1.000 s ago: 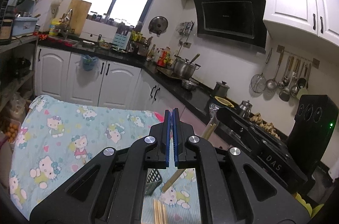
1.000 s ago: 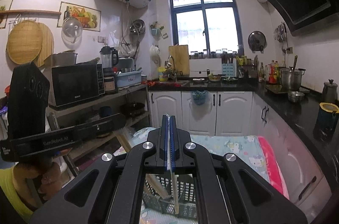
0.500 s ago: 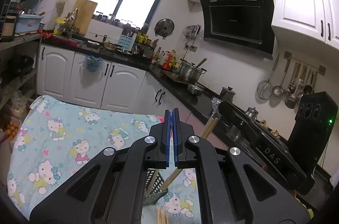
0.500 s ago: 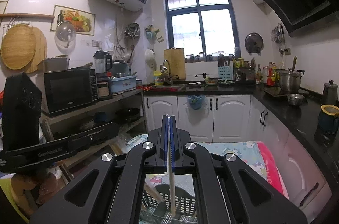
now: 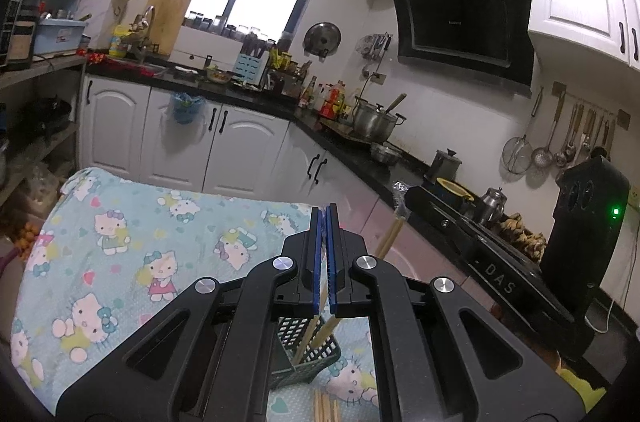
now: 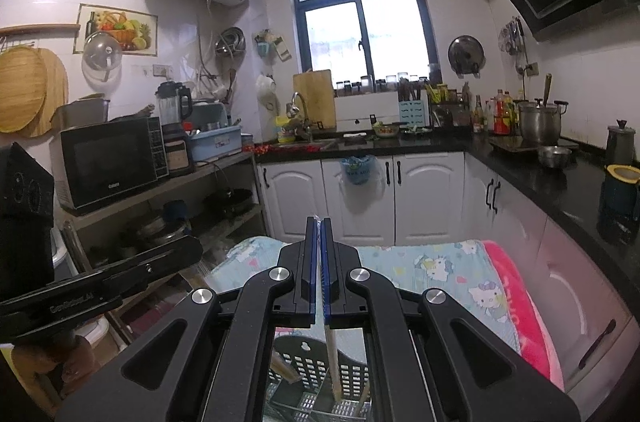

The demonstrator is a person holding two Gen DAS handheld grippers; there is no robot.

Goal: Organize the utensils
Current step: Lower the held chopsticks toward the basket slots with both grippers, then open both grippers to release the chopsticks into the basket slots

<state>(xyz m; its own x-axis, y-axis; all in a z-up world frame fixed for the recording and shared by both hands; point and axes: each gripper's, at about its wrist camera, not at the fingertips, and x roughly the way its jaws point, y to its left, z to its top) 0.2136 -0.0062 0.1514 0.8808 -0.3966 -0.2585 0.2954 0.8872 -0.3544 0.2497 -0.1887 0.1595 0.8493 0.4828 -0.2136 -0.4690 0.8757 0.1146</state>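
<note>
2 grippers are working over the basket (image 6: 316,374). Right gripper (image 6: 320,270) is pinching 1 chopstick (image 6: 333,362), jaws pressed onto its upper part, shaft hanging near-vertical with the tip inside the basket mouth. Left gripper (image 5: 325,258) is showing jaws pressed together; whether anything is between them cannot be told. Basket (image 5: 308,354) is sitting on the cloth (image 5: 120,242), already holding 2 chopsticks (image 5: 320,330) leaning against its rim. Loose chopsticks (image 5: 326,404) are lying on the cloth just beside the basket.

Handling, judged: chopstick is looking light, stiff, thin and smooth, so likely slipping or pivoting in a flat-pad pinch. Best hold is probably near the thick end, as now, letting the shaft hang plumb. Loose ones are lying flat and bunched; pinching 1 across its width near an end is likely easiest.
</note>
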